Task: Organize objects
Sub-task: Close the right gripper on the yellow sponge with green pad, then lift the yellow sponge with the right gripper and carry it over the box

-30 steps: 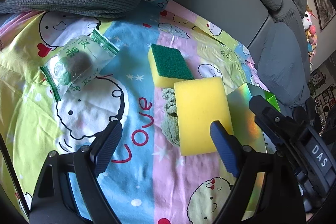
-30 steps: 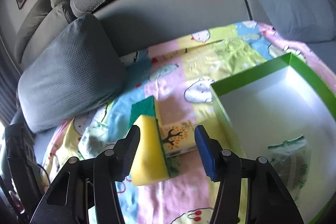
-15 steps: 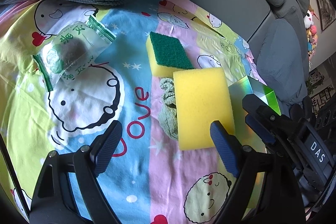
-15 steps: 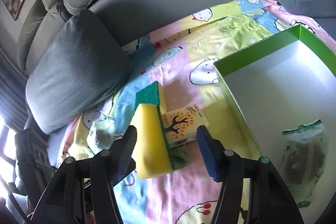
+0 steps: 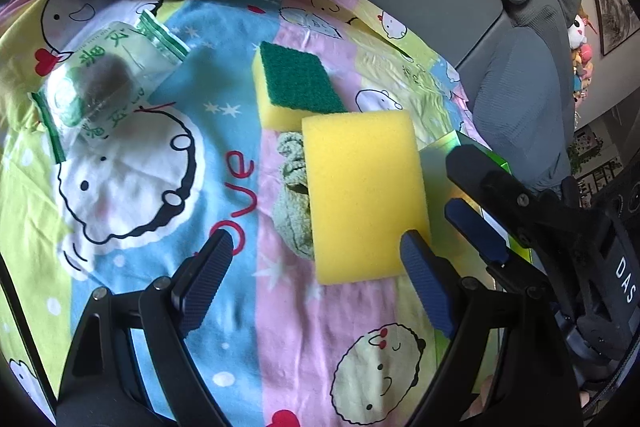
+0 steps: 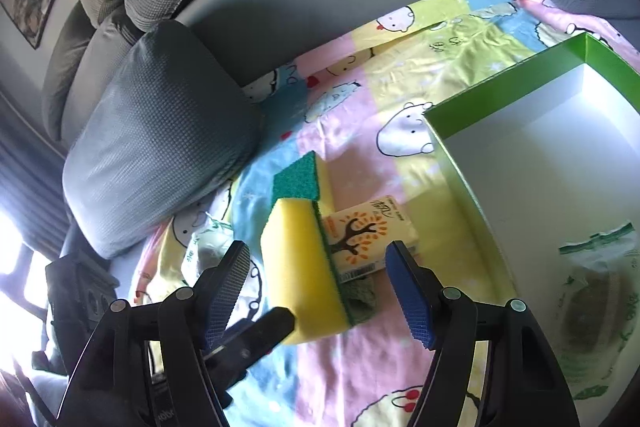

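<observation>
Here both tongs gape wide — empty.

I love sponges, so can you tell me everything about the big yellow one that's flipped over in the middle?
The yellow sponge is a soft-looking foam block, yellow face up; the right wrist view shows its green scrubbing layer underneath. It sits tilted, propped on a crumpled green cloth and a tissue packet with a tree picture, and overlaps a second sponge lying green side up. Neither gripper touches it.
</observation>
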